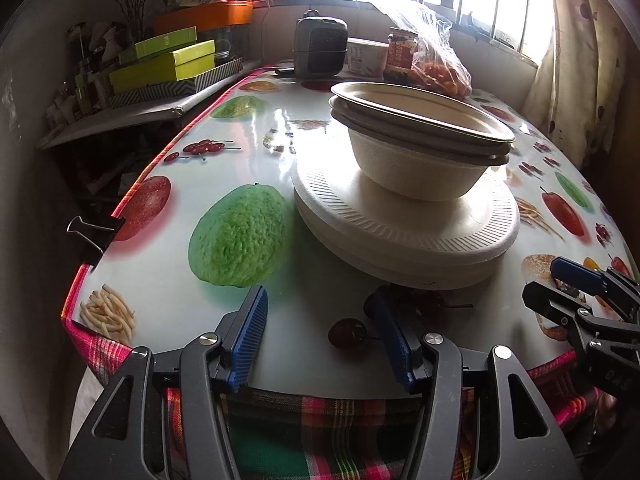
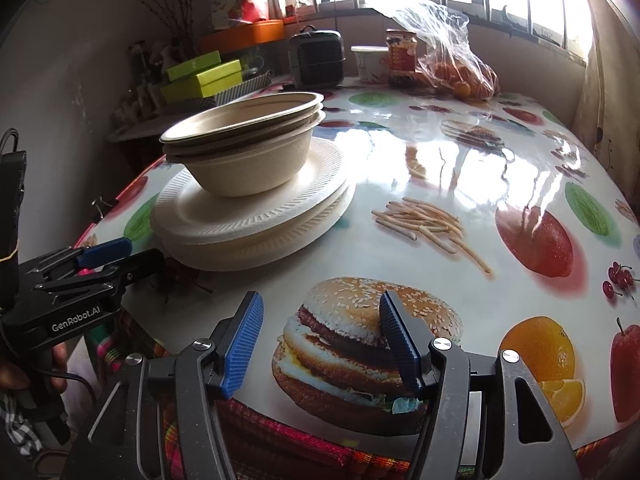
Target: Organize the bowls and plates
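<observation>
A stack of beige paper bowls [image 1: 420, 160] [image 2: 244, 156] stands on a stack of white ribbed paper plates [image 1: 408, 236] [image 2: 248, 216] on the fruit-print table. My left gripper [image 1: 320, 312] is open and empty at the table's near edge, just in front of the plates. It also shows in the right wrist view [image 2: 120, 254] at the left, by the plates' near rim. My right gripper [image 2: 320, 316] is open and empty over the burger print, right of the stacks. It also shows in the left wrist view [image 1: 556, 284] at the right.
At the table's far end stand a small dark heater [image 1: 320, 46], a white cup [image 1: 366, 56], a jar [image 1: 402, 54] and a plastic bag of oranges [image 1: 436, 64]. Green boxes [image 1: 164, 64] sit on a shelf to the left. A binder clip [image 1: 94, 236] grips the left edge.
</observation>
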Motion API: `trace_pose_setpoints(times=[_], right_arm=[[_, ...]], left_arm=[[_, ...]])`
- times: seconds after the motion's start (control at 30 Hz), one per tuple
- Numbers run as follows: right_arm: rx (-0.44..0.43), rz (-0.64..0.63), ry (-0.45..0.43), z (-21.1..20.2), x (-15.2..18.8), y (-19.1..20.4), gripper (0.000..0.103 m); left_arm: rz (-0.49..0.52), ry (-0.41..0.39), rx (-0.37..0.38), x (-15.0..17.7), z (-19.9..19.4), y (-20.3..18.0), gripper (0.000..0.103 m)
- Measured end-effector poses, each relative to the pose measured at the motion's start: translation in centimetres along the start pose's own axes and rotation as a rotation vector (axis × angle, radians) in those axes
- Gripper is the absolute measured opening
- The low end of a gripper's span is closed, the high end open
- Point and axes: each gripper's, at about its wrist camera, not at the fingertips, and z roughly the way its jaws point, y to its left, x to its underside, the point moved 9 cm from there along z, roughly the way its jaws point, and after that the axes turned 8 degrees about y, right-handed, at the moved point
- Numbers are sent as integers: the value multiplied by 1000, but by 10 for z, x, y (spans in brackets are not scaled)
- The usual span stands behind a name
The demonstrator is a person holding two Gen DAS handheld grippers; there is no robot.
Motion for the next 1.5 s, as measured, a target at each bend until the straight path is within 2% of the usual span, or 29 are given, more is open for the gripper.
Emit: trace_pose_setpoints(times=[0.53, 1.5], right_arm=[[96, -8, 3, 4, 6, 2, 85], [128, 10, 0, 5, 7, 2, 90]], left_arm=[[-12, -24, -30, 0, 1, 0, 60], [-12, -31, -33, -1, 1, -1, 61]])
